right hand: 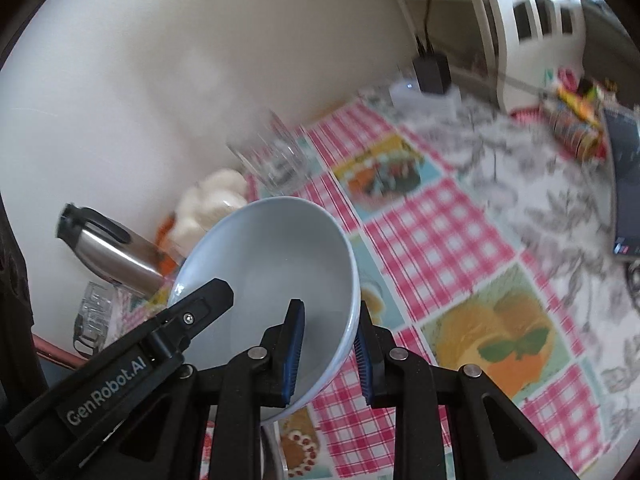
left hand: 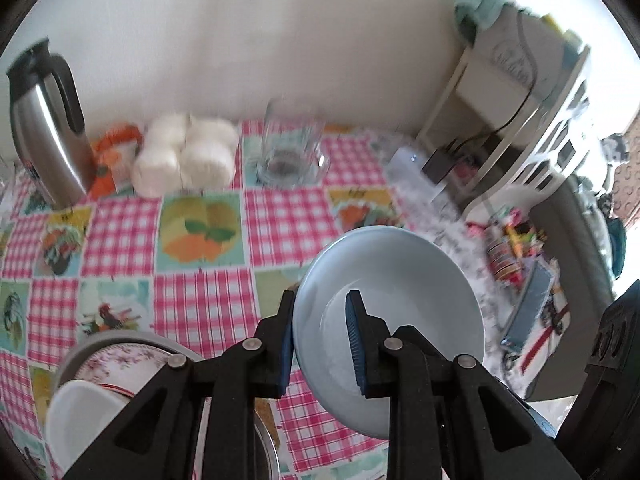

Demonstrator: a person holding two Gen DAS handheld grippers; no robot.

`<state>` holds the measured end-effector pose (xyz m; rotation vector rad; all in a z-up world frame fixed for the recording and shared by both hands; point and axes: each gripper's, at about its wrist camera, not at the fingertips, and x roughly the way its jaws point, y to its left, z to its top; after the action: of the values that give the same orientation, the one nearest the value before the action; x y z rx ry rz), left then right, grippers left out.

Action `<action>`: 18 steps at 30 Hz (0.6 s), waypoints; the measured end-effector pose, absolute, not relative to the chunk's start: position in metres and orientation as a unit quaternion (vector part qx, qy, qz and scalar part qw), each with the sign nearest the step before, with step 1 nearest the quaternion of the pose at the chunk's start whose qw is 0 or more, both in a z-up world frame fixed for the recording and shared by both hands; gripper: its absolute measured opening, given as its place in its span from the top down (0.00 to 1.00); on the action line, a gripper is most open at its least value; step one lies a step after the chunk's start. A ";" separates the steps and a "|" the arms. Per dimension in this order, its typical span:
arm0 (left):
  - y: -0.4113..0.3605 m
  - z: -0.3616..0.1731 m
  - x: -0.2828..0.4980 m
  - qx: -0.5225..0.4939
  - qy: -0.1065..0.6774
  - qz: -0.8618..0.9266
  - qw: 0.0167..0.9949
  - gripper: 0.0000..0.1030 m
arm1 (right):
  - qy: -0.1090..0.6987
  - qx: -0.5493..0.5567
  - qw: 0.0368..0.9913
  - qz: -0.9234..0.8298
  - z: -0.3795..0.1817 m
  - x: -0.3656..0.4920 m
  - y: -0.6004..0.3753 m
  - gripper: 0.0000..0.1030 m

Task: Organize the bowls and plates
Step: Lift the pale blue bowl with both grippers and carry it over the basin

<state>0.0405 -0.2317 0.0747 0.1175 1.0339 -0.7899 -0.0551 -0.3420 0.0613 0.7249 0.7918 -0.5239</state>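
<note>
The bowl [left hand: 404, 280] is plain pale blue, and the grippers [left hand: 320, 344] are black with blue ribbed pads [left hand: 354, 340]. The tablecloth [left hand: 200, 300] shows pink-and-white check squares among fruit and rooster pictures on teal and yellow grounds. A steel-and-black jug [left hand: 44, 128] stands beside white rolls [left hand: 184, 156]; the plate [left hand: 120, 360] seems pink-flowered, though blurred.

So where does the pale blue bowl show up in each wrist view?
Left wrist view: pale blue bowl, lower centre-right, rim between the left gripper pads.
Right wrist view: bowl, lower centre-left, rim between the right gripper pads.
Shared landmark: steel thermos jug, near the left edge in both.
</note>
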 end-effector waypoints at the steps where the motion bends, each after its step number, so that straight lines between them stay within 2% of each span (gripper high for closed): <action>1: -0.228 0.084 0.039 0.051 0.472 -0.371 0.798 0.75 | 0.367 0.336 0.831 -0.247 0.070 -0.055 -0.339 0.75; 7: -0.208 0.115 0.030 0.035 0.443 -0.375 0.814 0.75 | 0.347 0.322 0.847 -0.242 0.103 -0.055 -0.325 0.75; 18: -0.159 0.128 0.038 -0.013 0.440 -0.359 0.823 0.75 | 0.341 0.299 0.862 -0.227 0.127 -0.044 -0.285 0.75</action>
<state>0.0379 -0.1593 0.1280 -0.0269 0.9352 -0.7631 -0.0437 -0.2852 0.1270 0.6263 0.7149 -0.4751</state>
